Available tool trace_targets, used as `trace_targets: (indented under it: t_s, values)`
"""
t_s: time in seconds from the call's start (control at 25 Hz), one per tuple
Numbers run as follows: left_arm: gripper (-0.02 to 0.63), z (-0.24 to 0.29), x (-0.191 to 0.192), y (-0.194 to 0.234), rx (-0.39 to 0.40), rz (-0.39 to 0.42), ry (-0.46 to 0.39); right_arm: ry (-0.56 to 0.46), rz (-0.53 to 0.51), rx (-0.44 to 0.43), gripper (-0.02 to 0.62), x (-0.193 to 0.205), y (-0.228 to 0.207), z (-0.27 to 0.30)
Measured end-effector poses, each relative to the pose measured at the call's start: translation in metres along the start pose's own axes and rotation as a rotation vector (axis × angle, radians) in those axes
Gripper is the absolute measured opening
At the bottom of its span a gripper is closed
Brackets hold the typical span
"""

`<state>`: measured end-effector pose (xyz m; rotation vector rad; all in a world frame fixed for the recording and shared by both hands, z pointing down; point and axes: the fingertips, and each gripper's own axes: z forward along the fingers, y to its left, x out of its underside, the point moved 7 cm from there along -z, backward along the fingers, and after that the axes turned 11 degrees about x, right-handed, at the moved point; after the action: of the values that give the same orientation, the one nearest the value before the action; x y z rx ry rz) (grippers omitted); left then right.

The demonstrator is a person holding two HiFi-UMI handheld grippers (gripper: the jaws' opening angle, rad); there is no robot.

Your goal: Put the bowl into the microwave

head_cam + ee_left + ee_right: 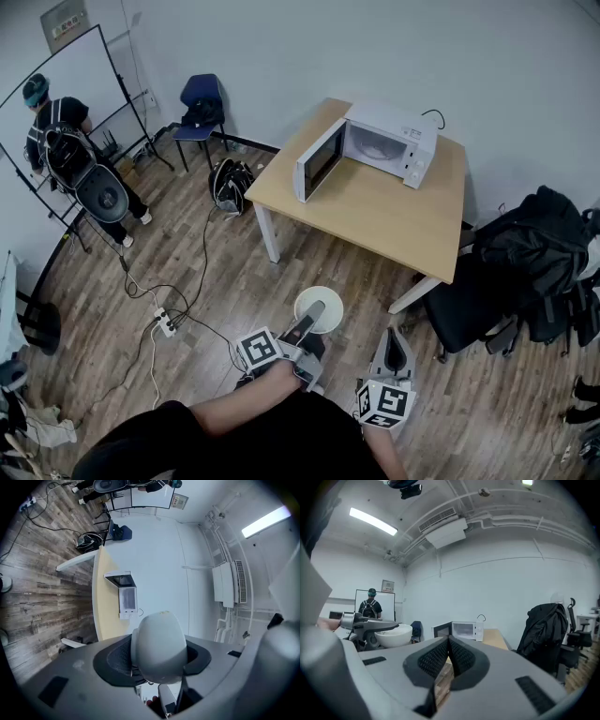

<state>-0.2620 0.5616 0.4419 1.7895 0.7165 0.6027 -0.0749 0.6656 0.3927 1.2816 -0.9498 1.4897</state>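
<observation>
I hold a white bowl point(328, 302) over the wooden floor with my left gripper point(307, 321), which is shut on its rim. In the left gripper view the bowl point(159, 644) fills the gap between the black pads, with one pad inside the bowl and one outside. The white microwave point(389, 142) stands on the far side of the wooden table point(375, 211) with its door point(319, 161) swung open to the left. My right gripper point(395, 342) hangs to the right of the bowl, shut and empty; its pads point(440, 656) meet at the tips.
A black office chair draped with dark jackets point(525, 262) stands right of the table. A blue chair point(200, 103), a backpack point(230, 183) and a power strip with cables point(167, 323) lie to the left. A person point(66, 141) stands at a whiteboard far left.
</observation>
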Motion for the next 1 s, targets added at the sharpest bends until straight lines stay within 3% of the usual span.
trace_targets:
  t_s: [0.16,0.36,0.64,1.0]
  values:
    - [0.23,0.001,0.008,0.003,-0.01,-0.004,-0.013,-0.011,0.008,-0.024,0.06,0.002,-0.01,0.002]
    - [0.23,0.004,0.002,0.013,0.006,0.012,-0.034,-0.039,0.148,-0.063,0.06,0.005,-0.02,0.001]
    - [0.23,0.022,-0.007,0.027,-0.009,-0.002,-0.027,-0.033,0.114,-0.05,0.06,0.001,-0.025,0.029]
    - [0.23,0.093,-0.034,0.067,-0.016,-0.042,-0.005,0.015,0.045,-0.022,0.06,-0.002,-0.029,0.09]
